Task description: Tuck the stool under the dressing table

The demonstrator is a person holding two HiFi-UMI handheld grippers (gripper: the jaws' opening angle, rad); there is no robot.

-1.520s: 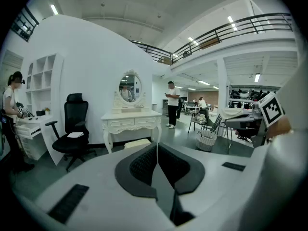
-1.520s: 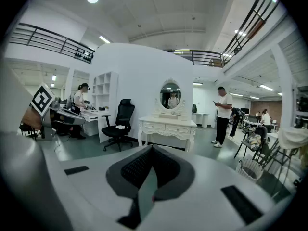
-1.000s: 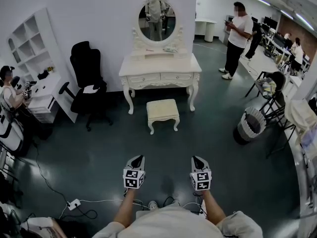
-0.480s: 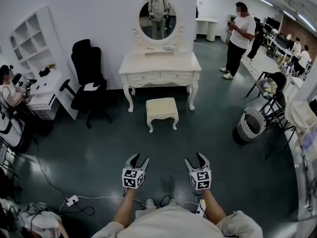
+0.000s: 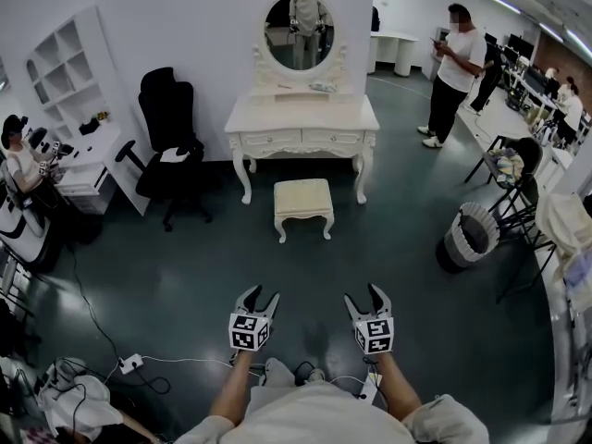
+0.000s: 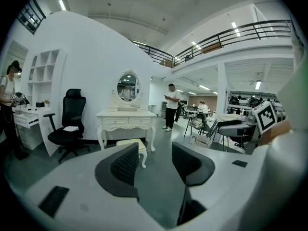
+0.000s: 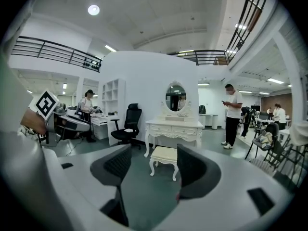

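While the stool [image 5: 303,198] stands on the floor just in front of the dressing table [image 5: 302,117], not yet under it and well ahead of me, I list:
- Left gripper [image 5: 260,295]: jaws just opened, nothing between them.
- Right gripper [image 5: 364,295]: jaws apart, empty.
- Step, as I judge: approach.
- Method: close in squarely, meet the seat's near edge evenly, push straight between the table's front legs.

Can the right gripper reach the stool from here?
Probably not yet: the stool stands well ahead of the right gripper, in front of the table. Nothing on the floor between blocks the way, and its jaws are open and empty.
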